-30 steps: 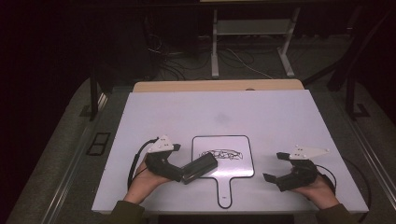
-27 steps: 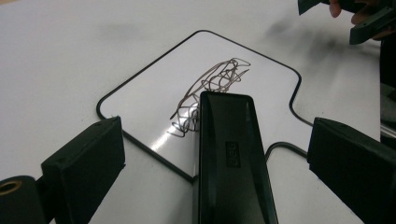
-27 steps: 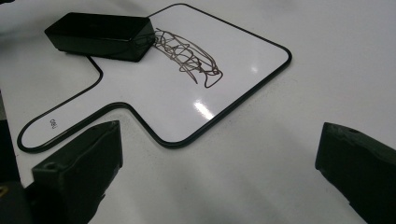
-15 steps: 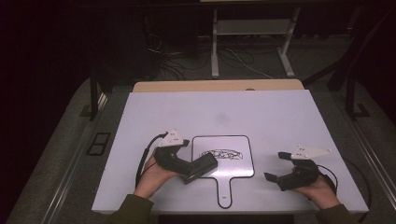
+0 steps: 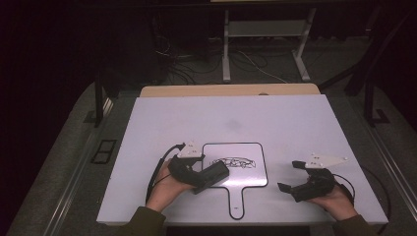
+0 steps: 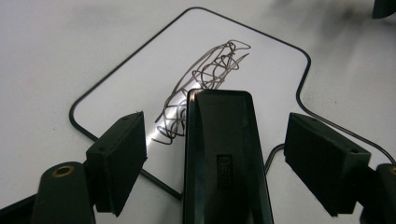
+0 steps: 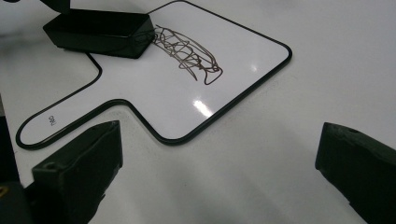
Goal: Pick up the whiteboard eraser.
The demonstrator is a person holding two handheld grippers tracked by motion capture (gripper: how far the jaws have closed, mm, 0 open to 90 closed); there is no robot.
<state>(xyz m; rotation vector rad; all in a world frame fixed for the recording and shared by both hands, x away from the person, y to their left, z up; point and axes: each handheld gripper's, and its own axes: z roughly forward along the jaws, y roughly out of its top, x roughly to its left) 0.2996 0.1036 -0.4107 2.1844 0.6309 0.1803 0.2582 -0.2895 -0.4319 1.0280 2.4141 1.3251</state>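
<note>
White and broad, the counter (image 5: 295, 123) lay under the high camera with dark floor, cables and a metal stand behind it. Starting at the left, I had my left hand (image 5: 164, 189) near the front edge, carrying the left tool (image 5: 216, 176), which pointed rightward across the counter. Between its jaws sat a black eraser block (image 6: 224, 154), long and flat. In the left gripper view the two pads (image 6: 122, 158) stood a little off each side of the block, with a gap showing on both flanks, so I could not call it pinched; the jaws had just been closing in on it, half spread. The block's far end rested on the left part of a small whiteboard paddle (image 5: 255, 152), white with a thin black rim and a short handle pointing toward me. Just beyond the block's nose ran a tangle of dark scribble (image 5: 235, 162), across the middle of the paddle. From the right gripper view the same block (image 7: 100, 32) lay over the paddle's edge, touching the near end of the scribble (image 7: 187, 53). Farther right, well apart from the paddle, my right hand (image 5: 337, 201) held the right tool (image 5: 290, 176) low over bare counter, its jaws spread wide with nothing between them.
</note>
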